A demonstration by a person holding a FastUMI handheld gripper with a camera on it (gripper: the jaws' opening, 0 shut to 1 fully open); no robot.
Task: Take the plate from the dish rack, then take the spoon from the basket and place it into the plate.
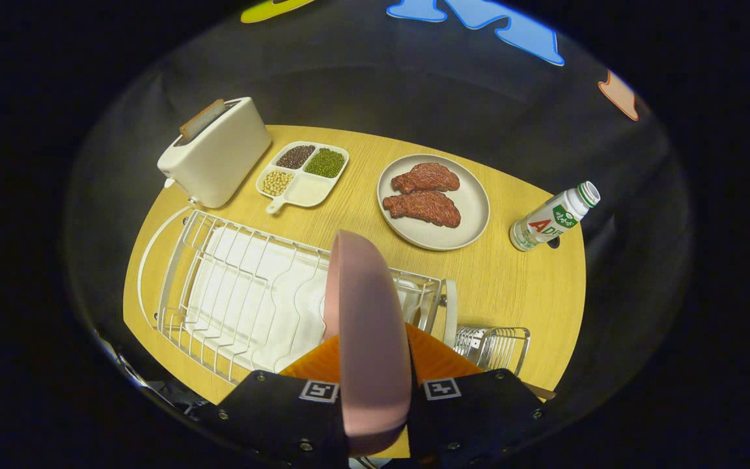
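The tongs (375, 391) are clenched on the pink plate (365, 326), which stands on edge between the two fingers, one pressing each face. The plate's lower rim is cut off below the fingers, and it hides the part of the white dish rack (245, 293) directly behind it. The rack lies on the wooden bench (512, 286) at about ten o'clock from the tongs. The wire basket (492, 345) sits at about two o'clock, half hidden by the right finger; the spoon probably lies inside it, but I cannot make it out. Farther off, at one o'clock, is a grey plate of meat (433, 202), with a bottle (554, 218) lying beyond it. At eleven o'clock stand a toaster (215, 153) and a divided tray of beans (303, 172).
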